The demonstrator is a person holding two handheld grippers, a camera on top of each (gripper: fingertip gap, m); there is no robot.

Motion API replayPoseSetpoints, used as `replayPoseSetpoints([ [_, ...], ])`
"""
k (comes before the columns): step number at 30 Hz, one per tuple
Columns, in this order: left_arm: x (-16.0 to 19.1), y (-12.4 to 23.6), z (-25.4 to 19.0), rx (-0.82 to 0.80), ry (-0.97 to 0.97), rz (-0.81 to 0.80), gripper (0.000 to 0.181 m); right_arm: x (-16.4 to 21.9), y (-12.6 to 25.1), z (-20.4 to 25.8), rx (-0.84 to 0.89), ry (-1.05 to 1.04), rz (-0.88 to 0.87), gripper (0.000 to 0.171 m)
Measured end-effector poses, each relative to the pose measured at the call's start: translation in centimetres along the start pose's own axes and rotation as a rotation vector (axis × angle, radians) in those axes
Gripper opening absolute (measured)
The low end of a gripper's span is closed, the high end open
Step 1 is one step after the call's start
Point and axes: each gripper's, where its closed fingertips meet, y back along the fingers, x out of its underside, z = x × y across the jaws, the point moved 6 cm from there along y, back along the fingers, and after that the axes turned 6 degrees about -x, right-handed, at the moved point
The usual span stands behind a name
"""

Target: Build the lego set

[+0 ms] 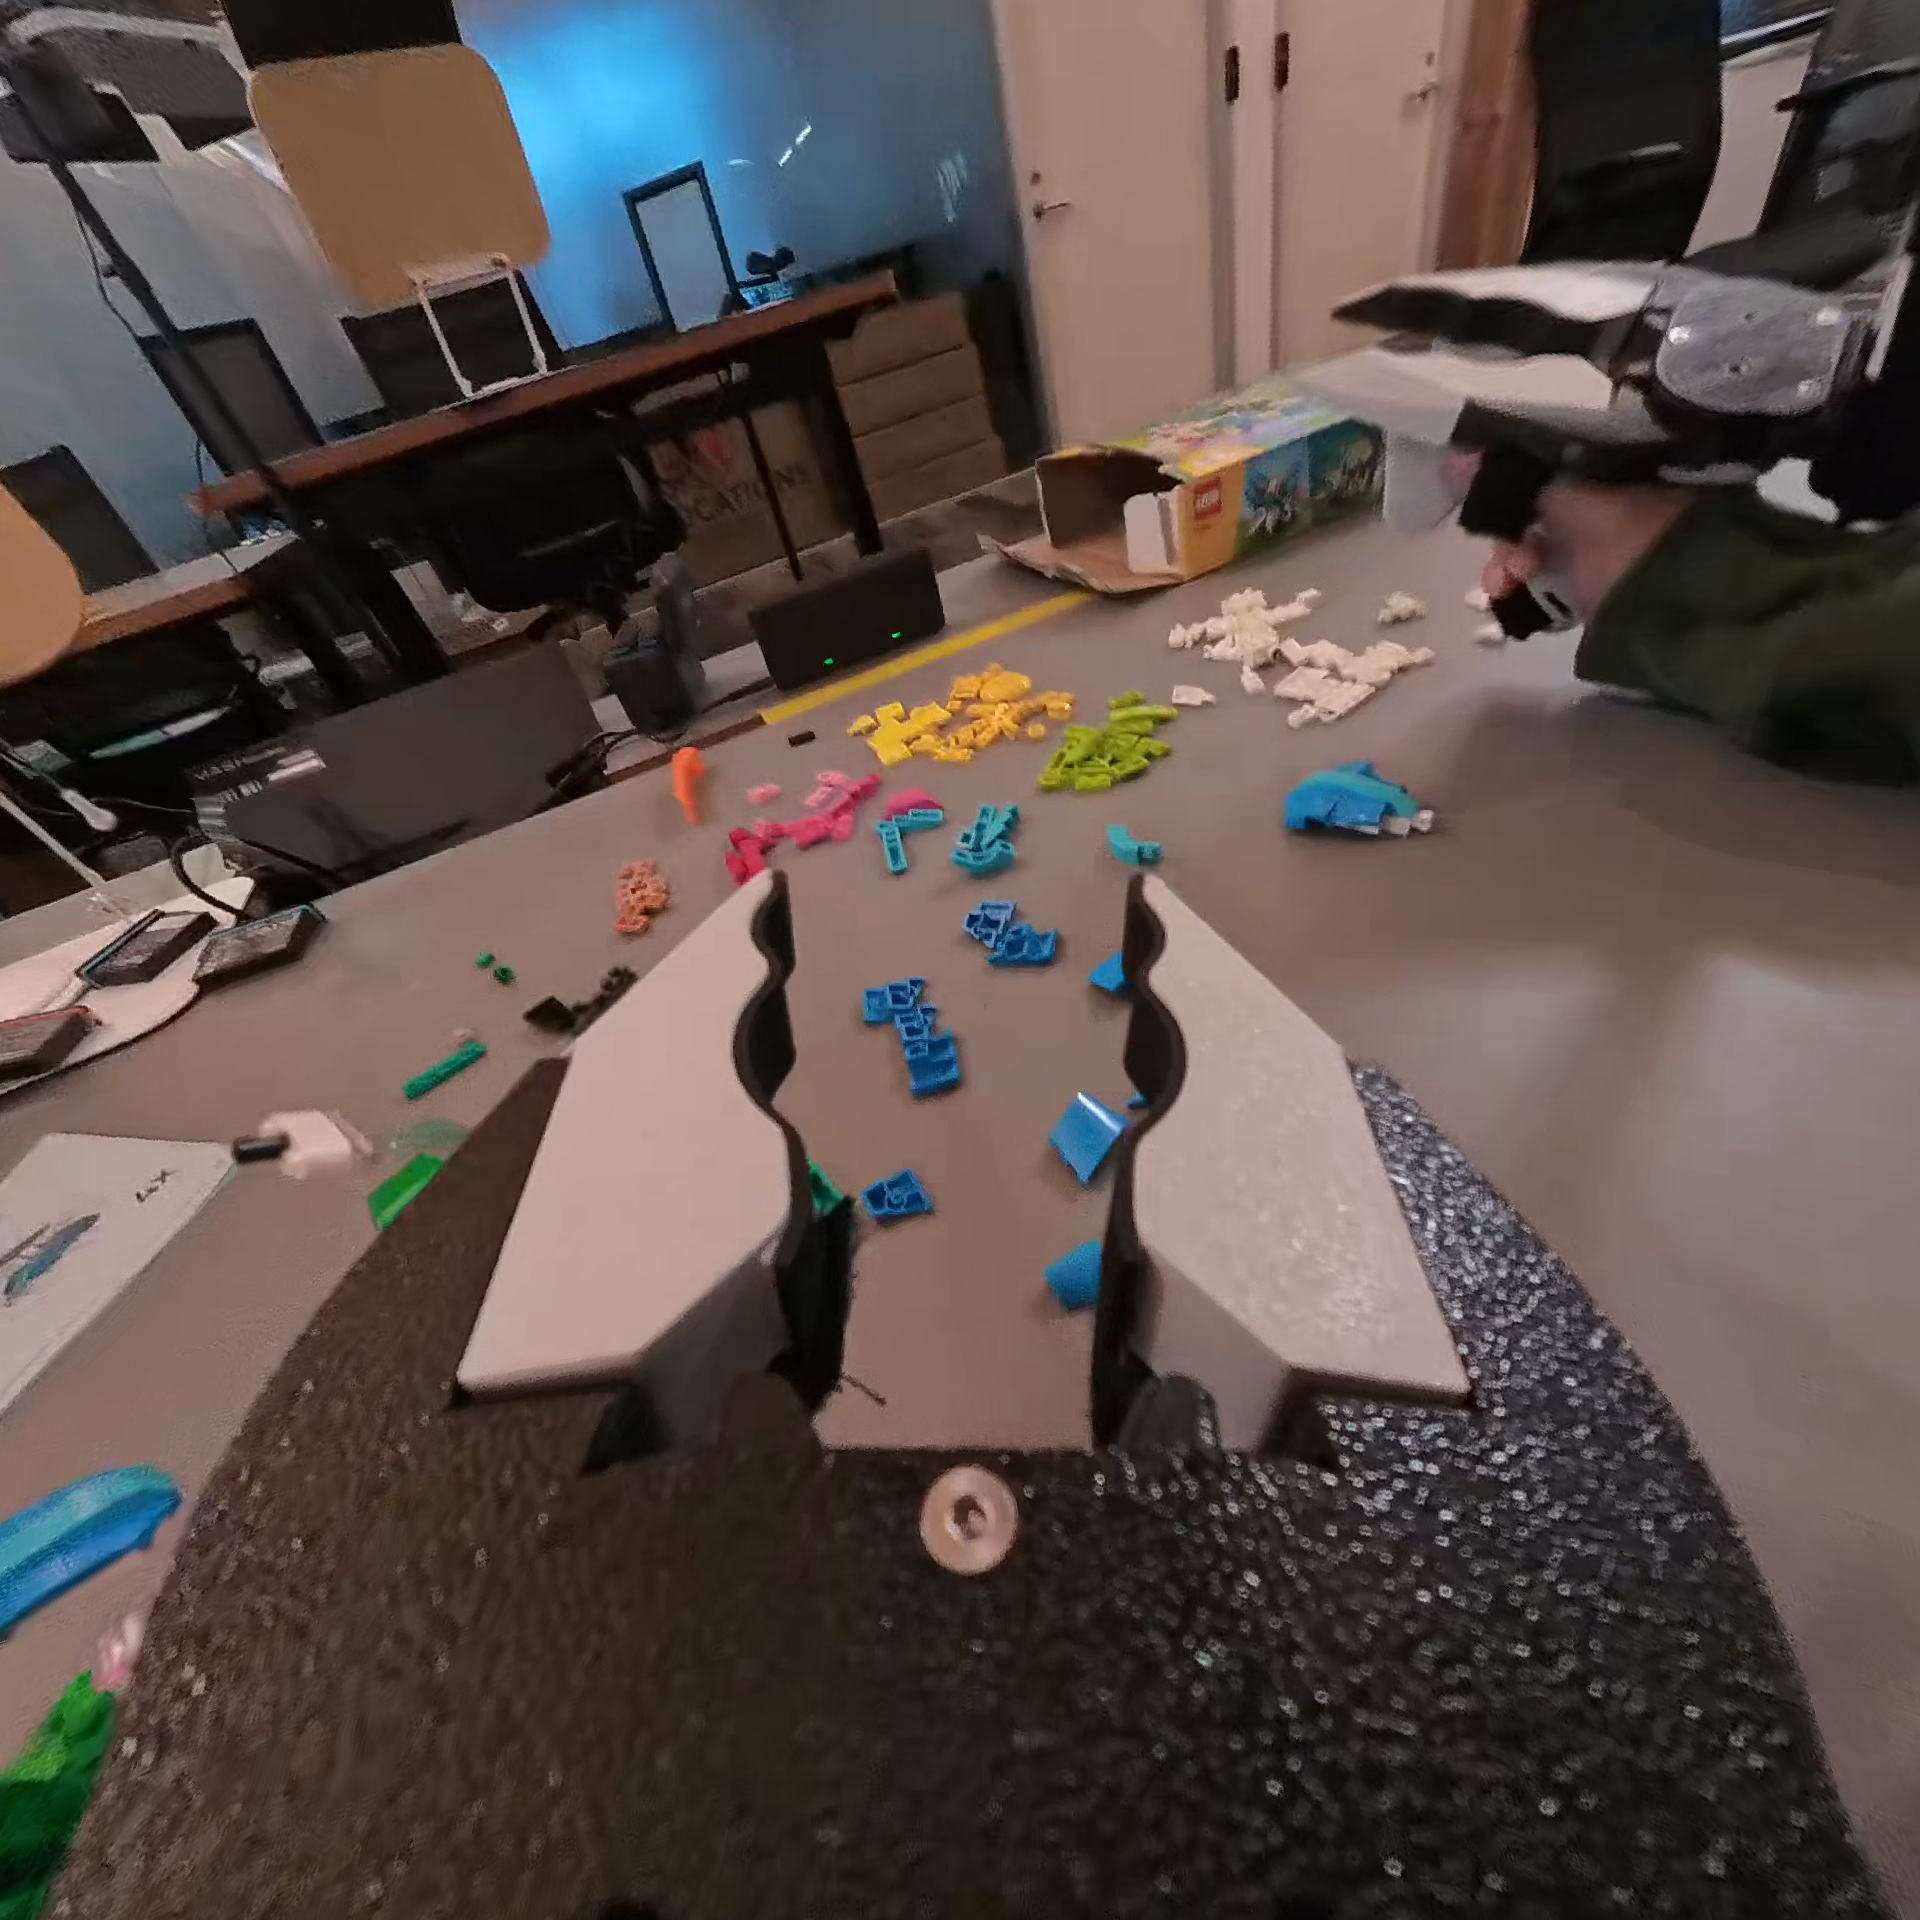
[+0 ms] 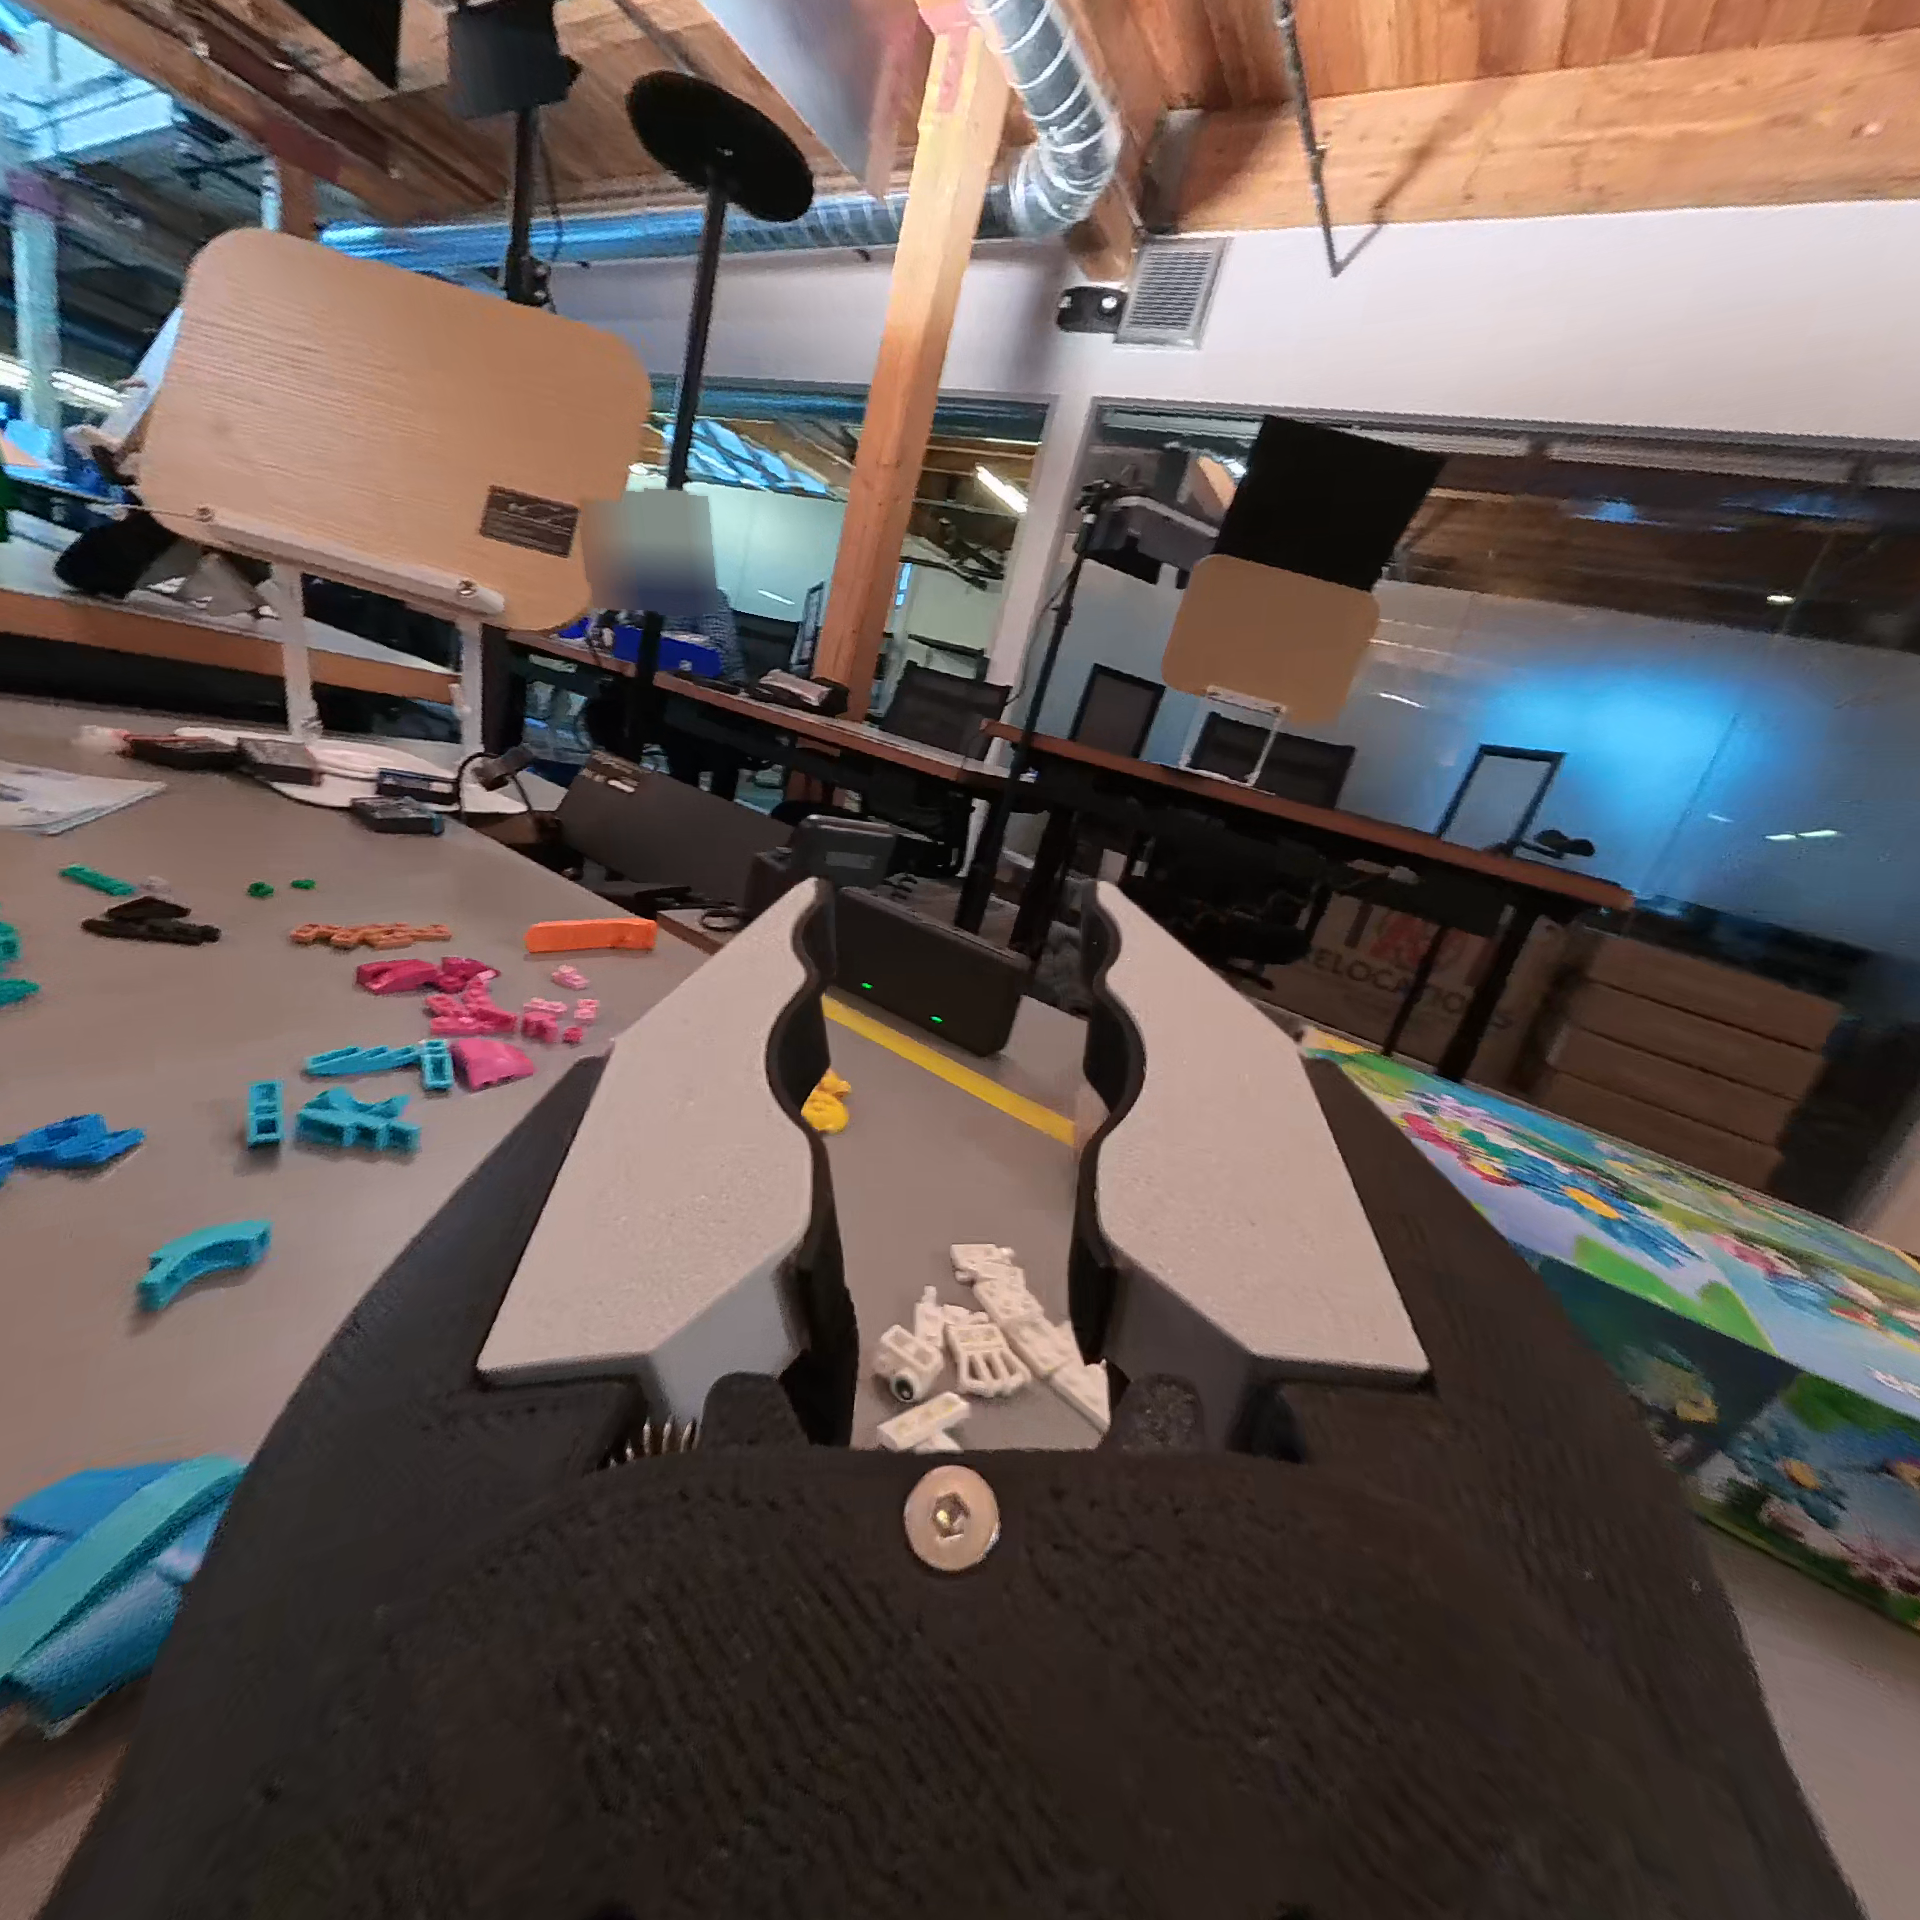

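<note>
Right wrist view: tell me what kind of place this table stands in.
Probably a shared office or lab workspace. Long desks with office chairs fill the room behind the grey table, glass partition walls close off a further room, and an exposed ventilation duct runs under wooden ceiling beams.

A plain grey counter (image 1: 1558,1039) is seen, edged by a yellow stripe (image 1: 925,655). The bricks on it are sorted by colour: white (image 1: 1299,644), yellow (image 1: 956,717), lime green (image 1: 1107,743), pink and magenta (image 1: 800,821), teal (image 1: 982,836), blue (image 1: 914,1029), salmon orange (image 1: 639,894), black (image 1: 582,1003) and dark green (image 1: 445,1070). A single bright orange piece (image 1: 686,781) is seen apart. The box (image 1: 1247,478) is printed in many colours on a yellow end, with brown cardboard inside. Each hand-held gripper, left (image 1: 954,904) and right (image 2: 954,904), is shown with pale grey fingers lined in black on a speckled black body.
</note>
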Motion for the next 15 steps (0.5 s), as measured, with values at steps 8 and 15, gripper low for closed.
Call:
replayPoseSetpoints([
  [8, 1.8, -0.2, -0.7, -0.004, 0.002, -0.160, 0.055, 0.2, 0.1, -0.1, 0.011, 0.001, 0.012, 0.044],
  [15, 1.3, -0.3, -0.7, 0.020, -0.012, -0.262, 0.049, 0.3, 0.0, -0.1, 0.008, 0.013, 0.018, 0.042],
])
